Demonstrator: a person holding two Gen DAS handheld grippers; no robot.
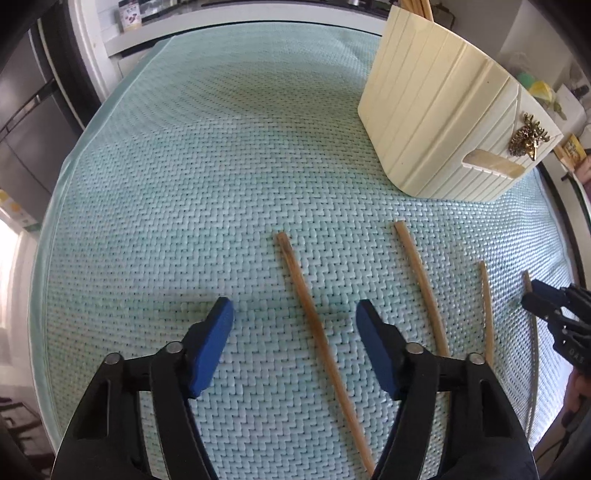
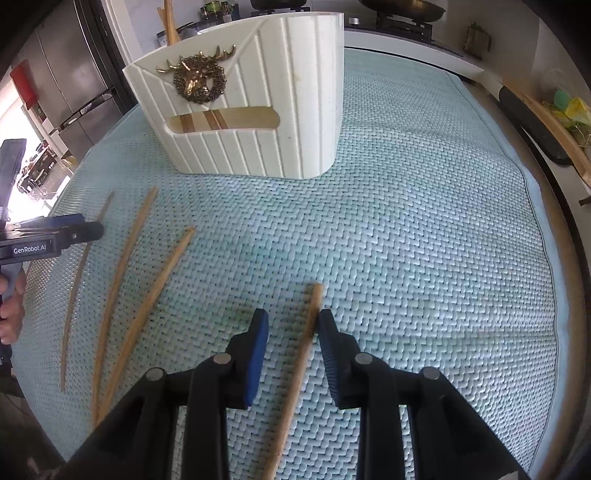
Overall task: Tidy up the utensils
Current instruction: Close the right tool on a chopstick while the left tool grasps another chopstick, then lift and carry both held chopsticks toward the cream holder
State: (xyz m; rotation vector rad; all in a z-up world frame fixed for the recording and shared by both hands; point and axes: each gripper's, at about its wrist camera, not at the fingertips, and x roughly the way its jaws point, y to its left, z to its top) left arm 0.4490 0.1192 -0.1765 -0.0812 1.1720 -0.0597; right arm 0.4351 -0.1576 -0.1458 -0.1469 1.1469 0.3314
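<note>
1. Right tool [image 2: 290, 325], part open, straddles one thin wooden chopstick [image 2: 299, 365] on the teal woven mat [image 2: 424, 240]; nothing gripped. Off-centre close could roll it.
2. Left tool [image 1: 295, 314], wider, empty; three sticks lie loose.
3. Cream ribbed holder [image 2: 303, 110] at 12 o'clock: tall rim, could tip.

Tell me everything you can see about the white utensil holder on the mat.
The holder is a cream, ribbed container, plastic by the look, with rounded corners. It stands upright on the green woven mat, beyond four loose chopsticks. Its front bears a gold deer-head wreath ornament above a horizontal slot, through which wooden sticks show inside. More stick ends rise above its rim. Neither gripper touches it.
</note>
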